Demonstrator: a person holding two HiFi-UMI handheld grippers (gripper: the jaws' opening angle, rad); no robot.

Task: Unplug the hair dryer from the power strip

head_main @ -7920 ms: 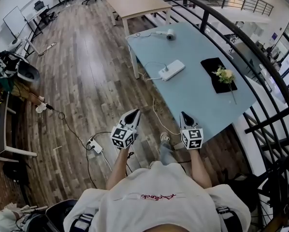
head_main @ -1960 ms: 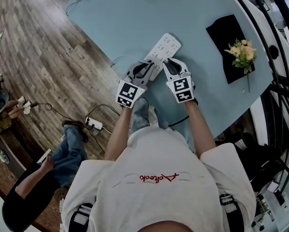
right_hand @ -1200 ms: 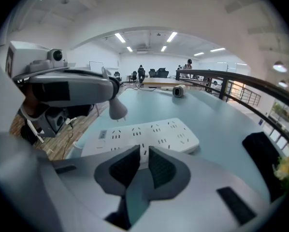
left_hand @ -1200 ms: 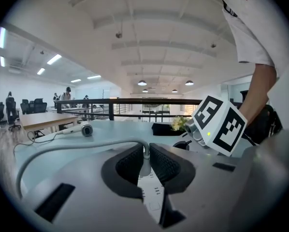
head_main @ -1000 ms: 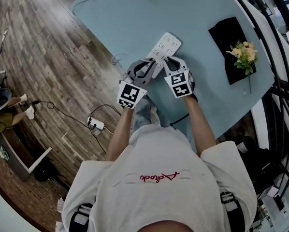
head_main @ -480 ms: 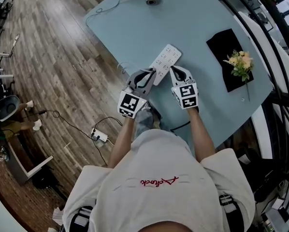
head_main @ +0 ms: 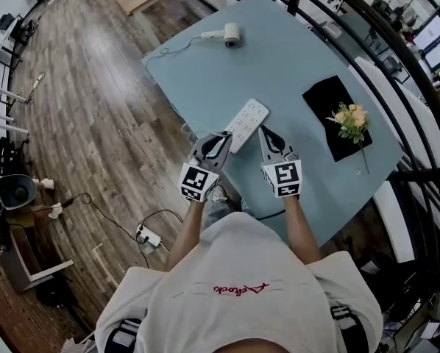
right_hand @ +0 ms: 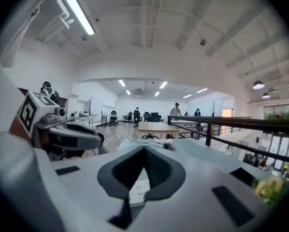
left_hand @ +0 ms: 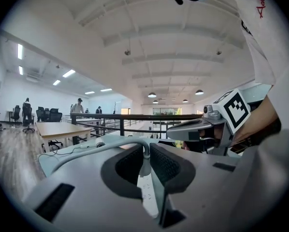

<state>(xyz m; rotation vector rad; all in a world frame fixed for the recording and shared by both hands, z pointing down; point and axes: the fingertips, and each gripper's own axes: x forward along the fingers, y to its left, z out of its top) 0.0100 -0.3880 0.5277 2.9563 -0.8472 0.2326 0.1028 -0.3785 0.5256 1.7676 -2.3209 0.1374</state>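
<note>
Head view showed the power strip [head_main: 246,123] on the blue table [head_main: 308,57], the hair dryer [head_main: 227,34] well apart at the far edge. My left gripper [left_hand: 146,153] pinched a gray cord [left_hand: 107,145]; my right gripper [right_hand: 146,150] was pressed together, empty.

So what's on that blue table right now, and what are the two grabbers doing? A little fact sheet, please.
table: light blue
left gripper: shut on a white cord
right gripper: shut, holding nothing
power strip: white, flat on the table, just ahead of both grippers
hair dryer: lying at the table's far end
flowers: on a black cloth, at the table's right
</note>
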